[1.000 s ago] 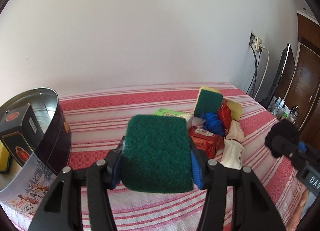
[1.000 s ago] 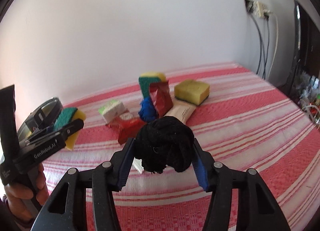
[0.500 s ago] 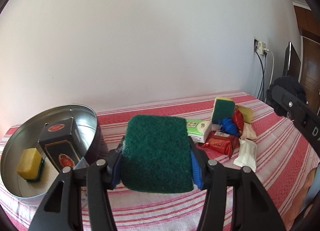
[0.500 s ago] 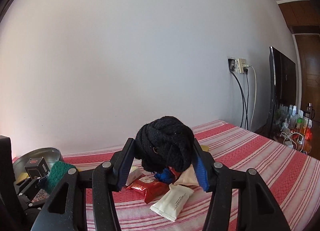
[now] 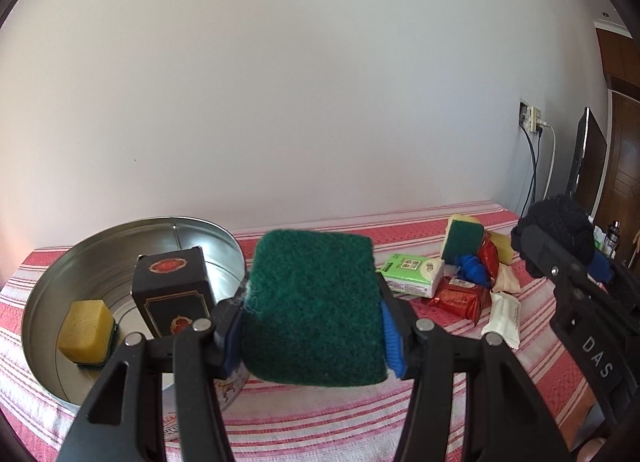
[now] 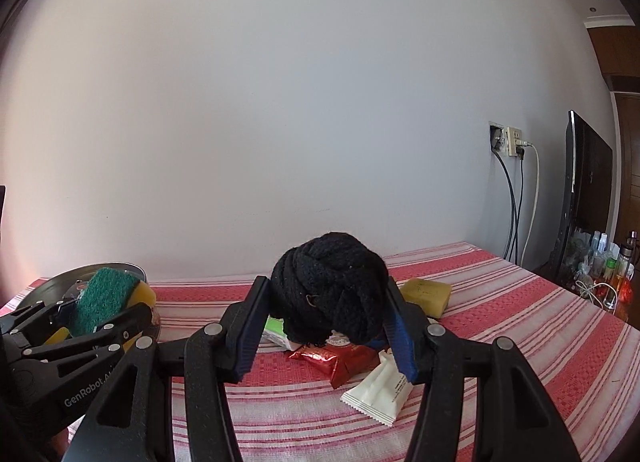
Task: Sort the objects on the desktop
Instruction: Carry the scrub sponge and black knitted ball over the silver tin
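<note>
My left gripper (image 5: 312,326) is shut on a green-faced scouring sponge (image 5: 316,302), held above the table just right of a round metal tin (image 5: 100,246). Inside the tin stand a black box (image 5: 172,294) and a yellow sponge (image 5: 86,326). My right gripper (image 6: 328,322) is shut on a ball of black yarn (image 6: 332,282) and hovers over a pile of objects. In the left wrist view the right gripper (image 5: 560,242) appears at the far right with the yarn. In the right wrist view the left gripper (image 6: 100,302) shows at the left with its sponge.
On the red-striped tablecloth (image 5: 320,414) lies a pile: a green tissue pack (image 5: 412,270), a red packet (image 6: 340,358), a white wrapper (image 6: 380,390), blue yarn (image 5: 472,268), an upright sponge (image 5: 460,242) and a yellow sponge (image 6: 426,292). A monitor (image 6: 584,190) and bottles (image 6: 612,262) stand at the right.
Both grippers have swung level and toward the left while keeping their loads. The tin has come fully into the left wrist view, showing the black box and yellow sponge inside.
</note>
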### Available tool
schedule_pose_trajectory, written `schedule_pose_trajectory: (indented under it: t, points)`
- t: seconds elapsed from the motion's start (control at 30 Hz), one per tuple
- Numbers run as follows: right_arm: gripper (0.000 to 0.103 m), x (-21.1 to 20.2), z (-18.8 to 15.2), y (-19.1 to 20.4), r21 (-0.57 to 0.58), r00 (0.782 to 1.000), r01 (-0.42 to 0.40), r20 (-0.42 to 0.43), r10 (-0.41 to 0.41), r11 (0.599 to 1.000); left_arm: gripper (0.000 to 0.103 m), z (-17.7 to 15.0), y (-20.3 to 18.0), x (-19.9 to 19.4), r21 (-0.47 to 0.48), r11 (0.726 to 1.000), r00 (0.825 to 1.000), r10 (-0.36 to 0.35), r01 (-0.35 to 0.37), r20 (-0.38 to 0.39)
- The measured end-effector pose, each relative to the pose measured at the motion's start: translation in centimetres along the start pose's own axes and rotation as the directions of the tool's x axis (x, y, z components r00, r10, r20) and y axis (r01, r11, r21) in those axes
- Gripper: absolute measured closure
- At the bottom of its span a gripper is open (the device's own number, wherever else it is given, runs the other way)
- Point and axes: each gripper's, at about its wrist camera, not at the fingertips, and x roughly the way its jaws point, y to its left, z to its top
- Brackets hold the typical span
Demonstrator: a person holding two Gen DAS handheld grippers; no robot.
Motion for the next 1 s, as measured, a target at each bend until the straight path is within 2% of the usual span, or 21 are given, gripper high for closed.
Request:
schedule_pose_trajectory:
  t: [0.33,0.53,0.77,1.0]
  points:
    - [0.046,-0.6,0.6,4.1,-0.025,0.997,-0.081,0.003,0.081,0.996,0.048,1.1,4.1,-1.3,-0.035,0.998,0.997,0.060,-0.058,0.039]
    - [0.046,-0.3,1.4,7.2,-0.023,0.990,-0.141,0.005,0.141,0.990,0.048,1.6,7.9,-1.1,-0.067,0.988,0.989,0.139,-0.136,0.041]
    - [0.046,0.3,1.9,12.0,-0.036,0.973,-0.233,-0.007,0.233,0.972,0.048,2.0,12.5,-1.2,-0.115,0.963,0.968,0.248,-0.242,0.040]
    - [0.046,0.5,2.0,15.9,-0.060,0.952,-0.307,-0.001,0.308,0.950,0.048,1.6,16.0,-1.0,-0.156,0.927,0.938,0.347,-0.341,0.009]
